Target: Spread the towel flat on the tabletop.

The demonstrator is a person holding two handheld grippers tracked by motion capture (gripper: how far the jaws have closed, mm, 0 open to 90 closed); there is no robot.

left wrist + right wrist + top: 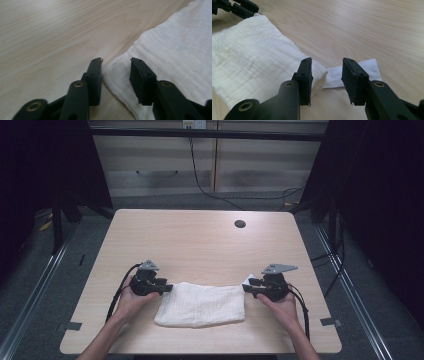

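Right gripper [325, 65] jaws apart over white cloth [249, 55] corner; white label [352, 71] between them; left gripper [235, 7] far upper-left.

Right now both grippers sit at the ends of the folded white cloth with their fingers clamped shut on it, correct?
Not quite. The left gripper and right gripper sit at the ends of the white cloth, but both gripper views show the fingers open, with a gap between them.
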